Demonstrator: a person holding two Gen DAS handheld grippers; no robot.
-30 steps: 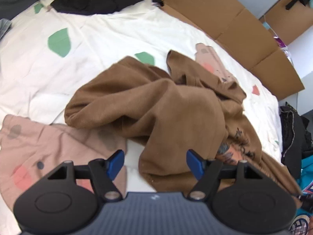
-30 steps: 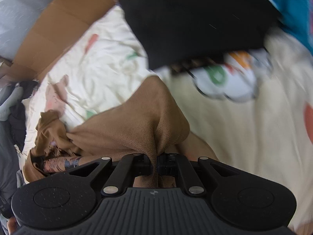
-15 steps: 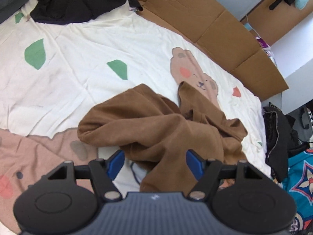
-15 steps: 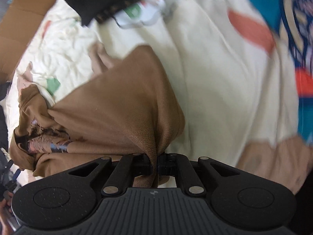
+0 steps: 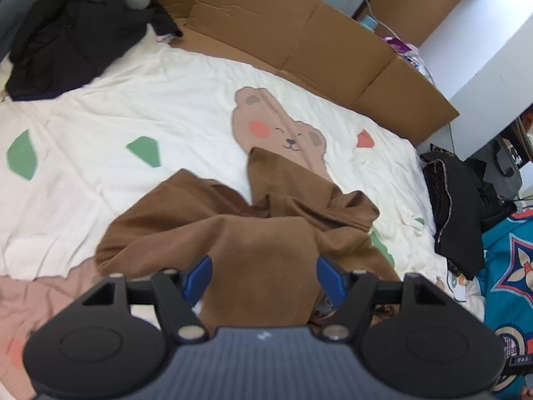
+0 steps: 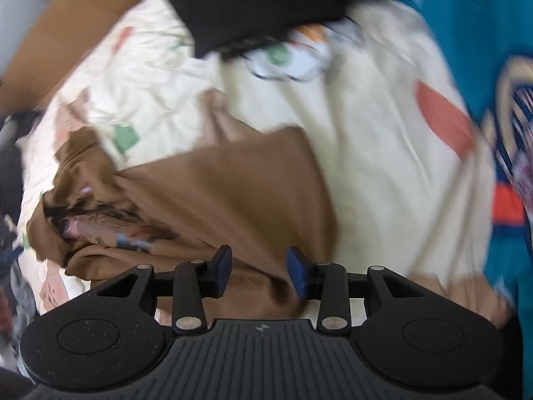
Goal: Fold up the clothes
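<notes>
Shirt: brown shirt lies crumpled on the cream sheet, near the middle of the bed and partly over the sheet's printed bear.
Shirt, right view: the same shirt shows a printed graphic bunched inside the folds at its left end.
Lay: not flat — several overlapping ridges, one narrow flap running up toward the bear, one bunched lobe at the right.
Fold state: no straight edge or squared panel visible; by my judgement the shirt is unfolded at this moment.
Left to do: spread it flat, then fold; which hem or sleeve is which cannot be read from the heap.
Long axis: roughly left-to-right across the bed in the left view, from the rounded lobe at left to the bunched end at right.
Pointing: collar and hem are not distinguishable, so top versus bottom cannot be told.
Left gripper: fingers wide apart, holding nothing, low over the near edge of the shirt.
Right gripper: fingers parted by a moderate gap, cloth below and between them but not pinched — nothing held.
Other clothes: black pile at the far left corner, dark heap at the right edge, teal garment beside it.
Blur: right view is smeared, fine detail unreliable.
</notes>
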